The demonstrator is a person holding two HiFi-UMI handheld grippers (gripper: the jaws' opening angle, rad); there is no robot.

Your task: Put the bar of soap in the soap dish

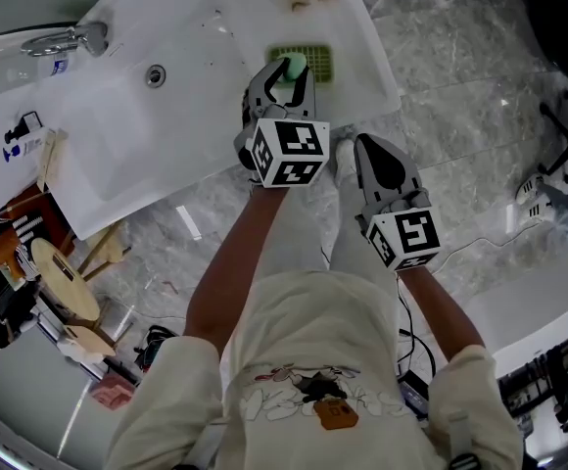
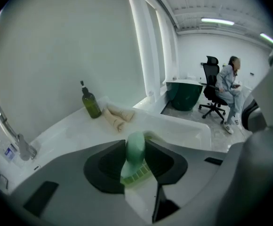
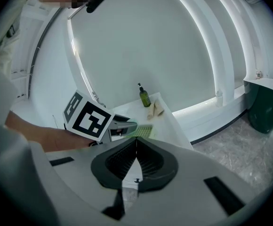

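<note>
- The left gripper (image 1: 286, 72) is clamped on the soap (image 2: 135, 147), the pale green bar standing on edge between its dark pads.
- The soap hangs right over the green slatted dish (image 1: 319, 63) at the near right edge of the white counter (image 1: 215, 37). Its lower end looks close to the slats, though whether it touches them cannot be made out.
- The right gripper (image 1: 360, 145) is clenched on nothing, jaws pressed together, and held off the counter over the marble floor (image 1: 460, 96), right of the working hand.
- The step in hand appears to be the placing itself, with carry and line-up seemingly finished.
- The next move likely calls for a short descent until the bar rests in the dish, then opening the jaws.
- The bar may need tipping flat so it does not topple on release.
</note>
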